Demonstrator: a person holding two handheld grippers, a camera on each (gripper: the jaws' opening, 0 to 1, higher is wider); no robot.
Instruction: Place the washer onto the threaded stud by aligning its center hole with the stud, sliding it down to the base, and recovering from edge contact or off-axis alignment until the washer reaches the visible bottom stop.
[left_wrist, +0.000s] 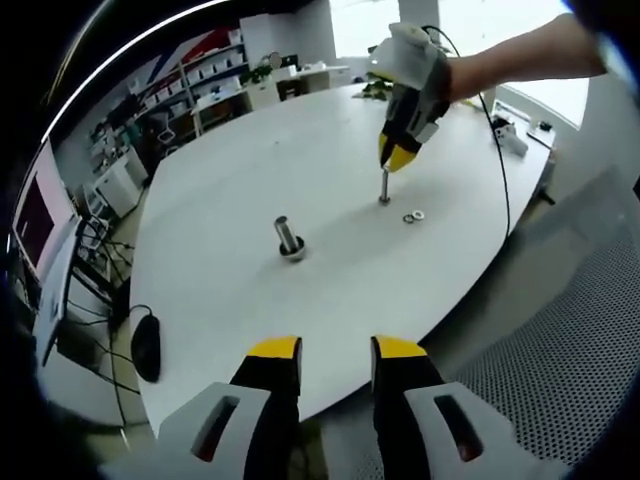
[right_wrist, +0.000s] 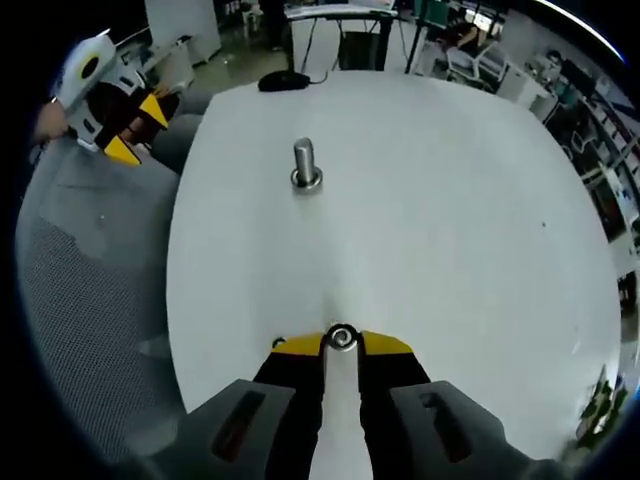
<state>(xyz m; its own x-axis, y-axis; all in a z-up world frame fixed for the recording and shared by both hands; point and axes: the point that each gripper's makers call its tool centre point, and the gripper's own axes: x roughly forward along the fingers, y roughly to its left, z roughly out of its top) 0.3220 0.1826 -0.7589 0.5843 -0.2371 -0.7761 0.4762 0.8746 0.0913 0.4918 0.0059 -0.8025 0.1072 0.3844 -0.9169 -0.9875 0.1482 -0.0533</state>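
Right tongs (right_wrist: 341, 345) pinching washer (right_wrist: 341, 339) | stud (left_wrist: 384, 186) upright | table (right_wrist: 450, 220)

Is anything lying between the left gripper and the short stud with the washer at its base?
No. In the left gripper view, only bare white table separates the left gripper from the short stud; the mouse sits off aside.

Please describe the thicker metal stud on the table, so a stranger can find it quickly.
On the white table, look near the middle, away from the right gripper. The thick stud stands upright there, short and wide on a round base. The thin stud under that gripper is slimmer, with two loose washers beside it.
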